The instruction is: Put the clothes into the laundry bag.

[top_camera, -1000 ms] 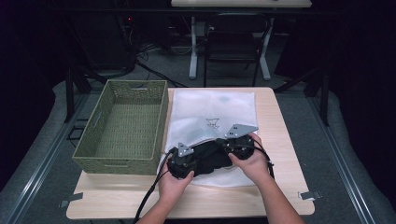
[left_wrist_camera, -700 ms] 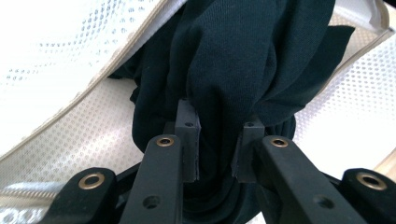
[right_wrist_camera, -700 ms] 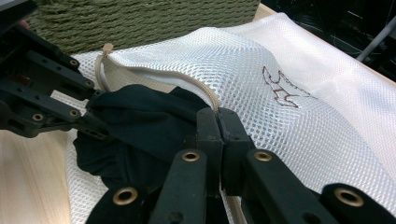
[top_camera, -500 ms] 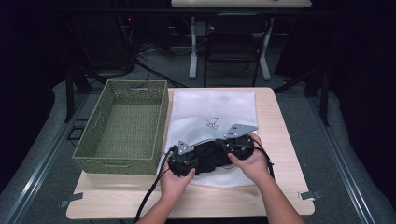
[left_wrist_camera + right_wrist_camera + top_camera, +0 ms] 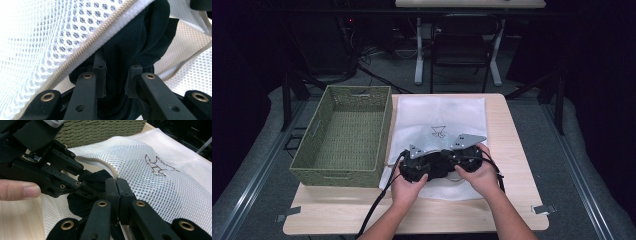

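Limp, light black cloth sits pinched in the left claw; the right claw, clamped tight, holds the white mesh bag's zipper edge.

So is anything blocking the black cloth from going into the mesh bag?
The black cloth, gripped in the left gripper, sits at the mesh bag mouth under its zipper edge, which the right gripper pinches. Nothing visible blocks the way in.

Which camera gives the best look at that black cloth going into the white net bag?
The left gripper view: the black cloth bulges between that gripper's jaws, under the mesh bag's zipper edge. The right gripper view shows a smaller bunch at the bag's mouth. From the high view, the grippers and hands hide it.
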The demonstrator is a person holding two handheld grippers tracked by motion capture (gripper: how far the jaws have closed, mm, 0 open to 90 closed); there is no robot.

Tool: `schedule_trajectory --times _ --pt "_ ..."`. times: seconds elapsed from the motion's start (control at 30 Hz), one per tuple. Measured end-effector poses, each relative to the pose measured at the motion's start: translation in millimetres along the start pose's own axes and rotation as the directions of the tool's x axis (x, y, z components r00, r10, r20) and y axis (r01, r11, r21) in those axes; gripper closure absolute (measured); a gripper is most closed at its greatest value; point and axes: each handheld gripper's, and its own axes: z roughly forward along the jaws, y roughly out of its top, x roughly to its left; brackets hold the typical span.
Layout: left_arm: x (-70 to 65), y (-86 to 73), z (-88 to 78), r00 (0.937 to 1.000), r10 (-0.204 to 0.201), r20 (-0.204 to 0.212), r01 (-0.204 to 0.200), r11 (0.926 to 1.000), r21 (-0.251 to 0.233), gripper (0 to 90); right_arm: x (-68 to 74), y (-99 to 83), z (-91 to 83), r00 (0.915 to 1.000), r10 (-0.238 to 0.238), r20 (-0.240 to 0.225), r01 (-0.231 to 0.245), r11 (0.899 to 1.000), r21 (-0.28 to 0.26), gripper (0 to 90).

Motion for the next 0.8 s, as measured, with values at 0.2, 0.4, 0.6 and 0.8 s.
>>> schedule_trajectory --times 0.2,0.4,0.6,0.8 --pt "-0.2 -1.1 -4.3 1.0 0.006 0.007 -0.007 0.9999 0.009 67.5 -2.1 -0.8 -0.5 1.0 0.003 0.003 -0.003 1.0 -0.002 89.1" --pt "-3.2 -1.7 -13.8 0.9996 0.013 0.026 -0.013 0.9999 0.004 61.4 -2.6 -1.1 -0.5 1.0 0.006 0.005 -0.006 1.0 -0.003 89.1" --pt "-3.5 -5.0 -27.8 0.9989 0.024 0.04 -0.023 0.9997 -0.008 57.3 -3.3 -1.6 -0.5 1.0 0.006 0.005 -0.006 1.0 -0.004 89.1" --pt "-5.9 -11.5 -37.3 0.9979 0.04 0.05 -0.039 0.9992 -0.002 54.7 -2.8 -1.6 -0.4 1.0 0.004 0.007 -0.004 1.0 -0.003 89.1"
